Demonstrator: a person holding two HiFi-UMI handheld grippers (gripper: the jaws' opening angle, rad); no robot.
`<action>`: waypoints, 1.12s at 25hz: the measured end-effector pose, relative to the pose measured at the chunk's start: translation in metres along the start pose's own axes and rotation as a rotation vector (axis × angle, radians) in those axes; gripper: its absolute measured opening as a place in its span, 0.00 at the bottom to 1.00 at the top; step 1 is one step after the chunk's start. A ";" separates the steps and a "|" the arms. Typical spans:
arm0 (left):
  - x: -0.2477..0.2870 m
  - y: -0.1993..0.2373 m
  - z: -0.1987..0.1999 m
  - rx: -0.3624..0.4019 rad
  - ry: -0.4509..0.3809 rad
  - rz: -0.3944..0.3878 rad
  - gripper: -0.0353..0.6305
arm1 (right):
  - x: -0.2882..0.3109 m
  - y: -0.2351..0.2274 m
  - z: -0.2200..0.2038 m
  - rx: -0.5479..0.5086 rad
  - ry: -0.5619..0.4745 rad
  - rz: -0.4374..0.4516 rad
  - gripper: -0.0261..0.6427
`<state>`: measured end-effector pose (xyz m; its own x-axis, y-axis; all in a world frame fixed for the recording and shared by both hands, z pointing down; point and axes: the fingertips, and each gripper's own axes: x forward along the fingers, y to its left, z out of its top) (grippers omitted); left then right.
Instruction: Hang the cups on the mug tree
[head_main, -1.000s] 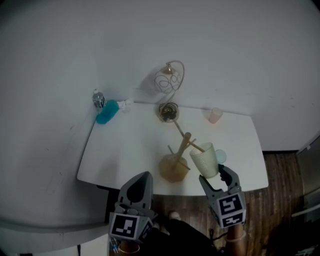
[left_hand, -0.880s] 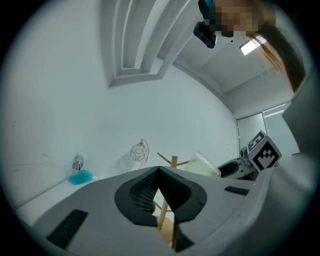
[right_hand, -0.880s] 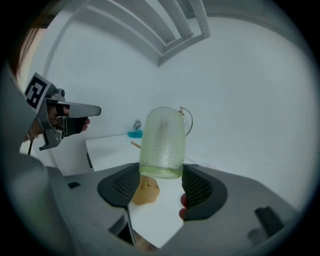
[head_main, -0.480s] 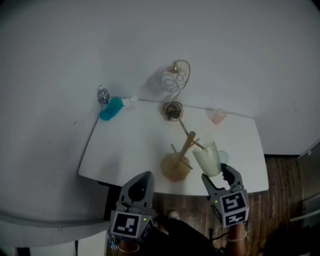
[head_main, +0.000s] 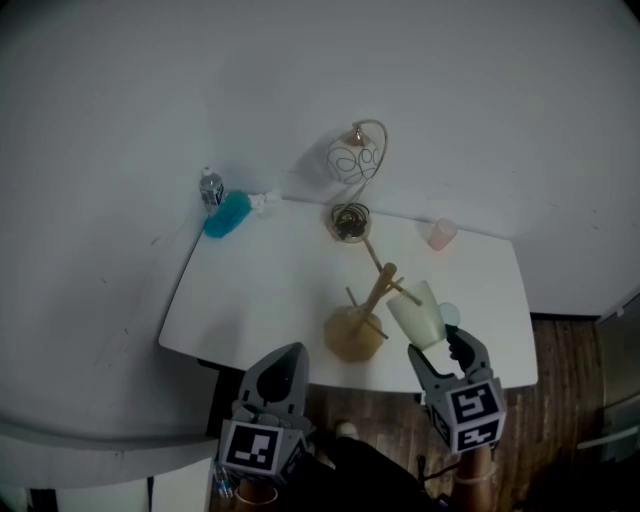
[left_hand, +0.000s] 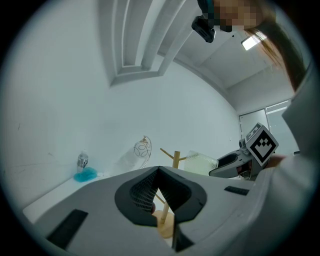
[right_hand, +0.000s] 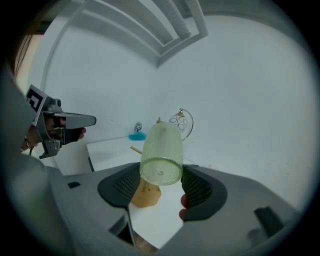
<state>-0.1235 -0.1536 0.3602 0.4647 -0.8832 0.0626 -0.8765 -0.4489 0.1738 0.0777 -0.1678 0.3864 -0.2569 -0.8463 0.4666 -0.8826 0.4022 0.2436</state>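
The wooden mug tree (head_main: 358, 318) stands near the table's front edge; its post (left_hand: 176, 159) also shows in the left gripper view. My right gripper (head_main: 438, 346) is shut on a pale green dimpled cup (head_main: 417, 312), held tilted just right of the tree, by a side peg (head_main: 404, 293). In the right gripper view the cup (right_hand: 161, 150) sits between both pads (right_hand: 199, 188), bottom toward the camera, with the tree's base (right_hand: 145, 195) below it. My left gripper (head_main: 288, 352) hangs shut and empty in front of the table, left of the tree. A pink cup (head_main: 440, 234) stands at the back right.
A wire ornament (head_main: 354, 160) on a round base stands at the table's (head_main: 250, 290) back middle. A blue object (head_main: 228, 213) and a small bottle (head_main: 211, 186) lie at the back left corner. Something pale blue (head_main: 446, 314) peeks out behind the green cup. Wood floor lies to the right.
The head view has drifted slightly. The right gripper still holds the green cup by the tree's right side, nearly unmoved. The left gripper stays where it was.
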 end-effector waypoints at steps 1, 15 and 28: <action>0.000 0.000 0.000 0.000 0.000 0.000 0.05 | 0.000 0.000 0.001 -0.001 -0.004 0.000 0.44; -0.002 0.005 0.001 0.006 -0.002 0.012 0.05 | -0.003 -0.002 0.021 0.040 -0.078 0.012 0.43; -0.007 0.008 0.003 0.012 0.002 0.035 0.05 | 0.000 -0.001 0.031 0.057 -0.116 0.021 0.43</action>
<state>-0.1342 -0.1516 0.3579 0.4336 -0.8984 0.0701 -0.8939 -0.4189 0.1596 0.0667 -0.1785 0.3599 -0.3167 -0.8740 0.3685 -0.8967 0.4025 0.1841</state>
